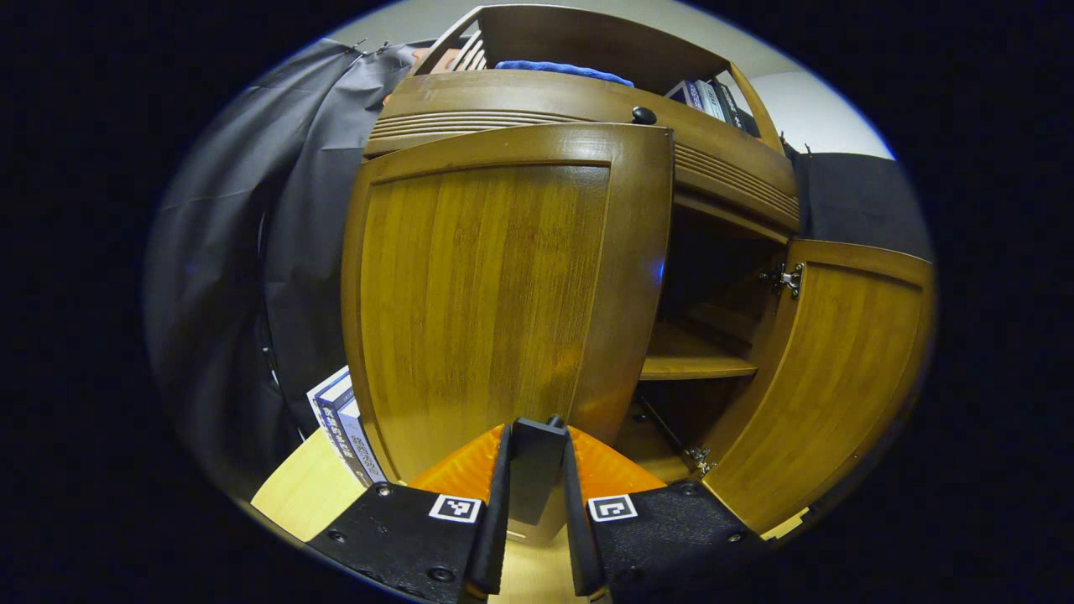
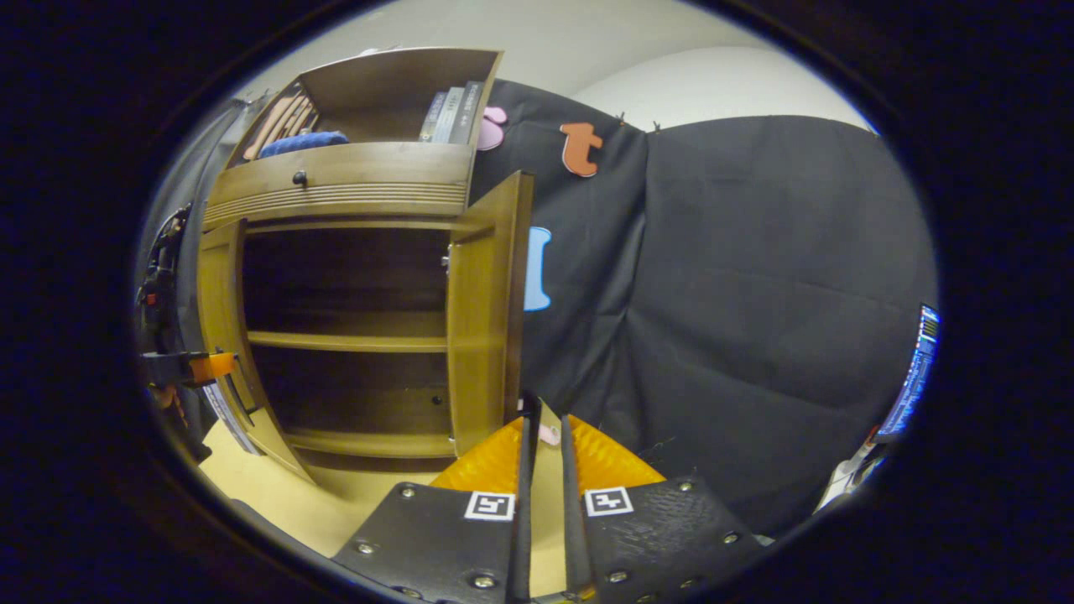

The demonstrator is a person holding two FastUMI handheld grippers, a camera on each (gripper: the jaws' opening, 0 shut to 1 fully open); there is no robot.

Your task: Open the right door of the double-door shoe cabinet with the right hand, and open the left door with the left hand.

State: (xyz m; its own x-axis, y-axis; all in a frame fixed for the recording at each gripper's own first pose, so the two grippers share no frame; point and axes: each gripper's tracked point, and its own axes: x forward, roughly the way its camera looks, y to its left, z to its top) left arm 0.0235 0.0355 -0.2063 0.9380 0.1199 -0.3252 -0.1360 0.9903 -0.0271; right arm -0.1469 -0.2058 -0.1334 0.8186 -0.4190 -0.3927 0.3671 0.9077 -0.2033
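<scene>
Blue cloth [image 1: 562, 69], books [image 1: 713, 99] on top shelf; books [image 1: 344, 424] beside cabinet.

Brown wood-grain shoe cabinet [image 1: 495, 285], blue cloth [image 1: 562, 70] on top, orange-and-black grippers [image 1: 537, 478] with black-white square markers [image 1: 455, 507].

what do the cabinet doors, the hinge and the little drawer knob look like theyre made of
Left door: wood or wood veneer, going by the vertical grain, with a glossy brown varnish that catches the light. Right door: same grain and sheen. Hinge: bright silvery metal, likely steel. Drawer knob: dark, rounded and smooth; metal or plastic, too small to tell.
</scene>
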